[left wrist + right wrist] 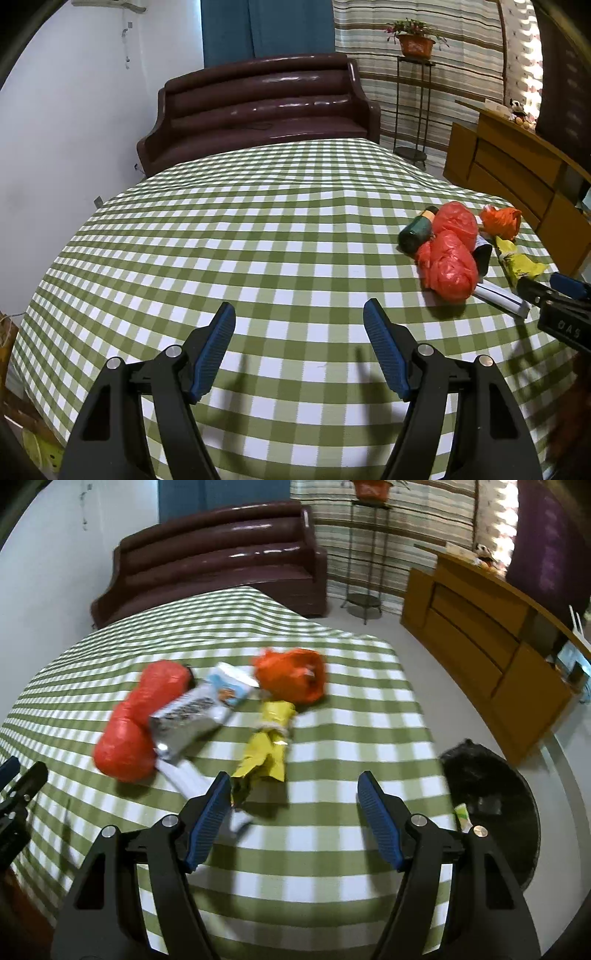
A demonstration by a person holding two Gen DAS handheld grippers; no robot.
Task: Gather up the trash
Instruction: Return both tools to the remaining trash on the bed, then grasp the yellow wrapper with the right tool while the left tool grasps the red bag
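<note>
- The trash lies in a loose heap near the right edge of the checked surface (pixel 332 853): a long red plastic bundle (pixel 136 723), a silver snack wrapper (pixel 192 716) leaning on it, a crumpled orange bag (pixel 291 675) and a yellow wrapper (pixel 267 746).
- From the left wrist view a dark green bottle (pixel 417 230) lies on its side against the red bundle, and a white strip (pixel 502 295) pokes out beneath it.
- A black bin (pixel 495 805) stands on the floor just off the surface's right edge; something pale and a clear scrap sit inside, too blurred to name.
- The right gripper (pixel 290 801) hovers with fingers spread and empty, the yellow wrapper's lower end just beside its left finger.
- The left gripper (pixel 299 332) is over bare cloth, well apart from the heap, fingers spread, holding nothing.
- Beyond stand a dark brown sofa (pixel 258 107), a wooden cabinet (pixel 487 635) and a plant stand (pixel 413 107).
</note>
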